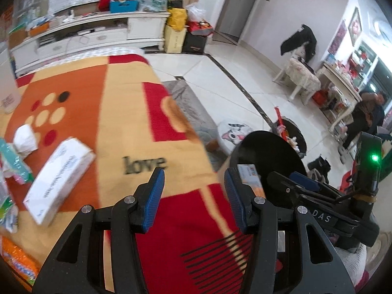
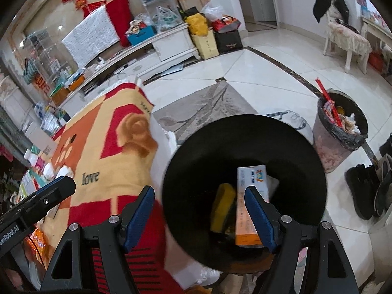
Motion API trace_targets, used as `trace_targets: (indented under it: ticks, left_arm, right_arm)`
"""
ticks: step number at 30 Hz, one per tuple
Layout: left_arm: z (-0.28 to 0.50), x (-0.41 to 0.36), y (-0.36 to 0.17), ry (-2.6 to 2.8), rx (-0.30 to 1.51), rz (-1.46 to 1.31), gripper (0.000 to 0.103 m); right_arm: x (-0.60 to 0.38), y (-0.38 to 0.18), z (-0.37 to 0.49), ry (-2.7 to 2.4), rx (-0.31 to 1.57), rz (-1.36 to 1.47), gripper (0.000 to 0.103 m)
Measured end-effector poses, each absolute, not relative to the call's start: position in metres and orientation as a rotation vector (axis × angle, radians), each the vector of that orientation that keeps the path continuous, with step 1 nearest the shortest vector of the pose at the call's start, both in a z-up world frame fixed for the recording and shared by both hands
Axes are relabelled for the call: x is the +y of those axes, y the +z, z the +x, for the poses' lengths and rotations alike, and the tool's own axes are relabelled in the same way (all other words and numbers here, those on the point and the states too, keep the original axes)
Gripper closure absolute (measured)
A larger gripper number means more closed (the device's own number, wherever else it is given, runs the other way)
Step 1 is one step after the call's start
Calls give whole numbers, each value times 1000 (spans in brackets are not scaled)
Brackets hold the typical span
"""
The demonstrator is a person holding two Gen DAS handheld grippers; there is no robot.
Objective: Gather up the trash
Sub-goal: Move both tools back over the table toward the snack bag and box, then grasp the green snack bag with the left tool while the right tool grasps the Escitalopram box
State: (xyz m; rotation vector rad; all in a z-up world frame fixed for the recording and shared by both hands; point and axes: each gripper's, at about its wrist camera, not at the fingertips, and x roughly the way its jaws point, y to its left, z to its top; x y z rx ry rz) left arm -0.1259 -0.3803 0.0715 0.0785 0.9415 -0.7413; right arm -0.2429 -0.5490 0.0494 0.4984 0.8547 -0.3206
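Observation:
My left gripper [image 1: 193, 191] is open and empty above the blanket-covered table [image 1: 117, 127]. A white box [image 1: 58, 178] and a crumpled white tissue [image 1: 24, 139] lie on the table to its left. My right gripper [image 2: 199, 210] is open, above the near rim of a black bin [image 2: 245, 147] beside the table. The bin holds an orange-and-white box [image 2: 247, 210] and a yellow sponge-like piece [image 2: 223, 205]. The bin also shows in the left wrist view [image 1: 267, 152], with the right gripper's body [image 1: 325, 208] over it.
Packets and wrappers [image 1: 14, 166] crowd the table's left edge. A full lined waste basket [image 2: 340, 132] stands on the tiled floor at right. Shoes [image 2: 367, 191] lie beside it. A white TV cabinet [image 1: 85, 34] and a chair [image 1: 301, 73] stand farther off.

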Motion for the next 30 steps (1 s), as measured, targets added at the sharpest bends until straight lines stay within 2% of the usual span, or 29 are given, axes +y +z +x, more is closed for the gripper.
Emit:
trace_targets:
  ticks: [17,21,30]
  left_arm:
    - [-96,-223,86,-530,939,-22,53]
    - [-85,-169,87,-452,934,-96,45]
    - [-63,-99,71,-333,959,-211,45]
  right_arm:
    - [-425,54,-167,-58,908,395,27]
    - [-392,51,-145,1,930,382,25]
    - [-342,33,-82,92,1002,429,24]
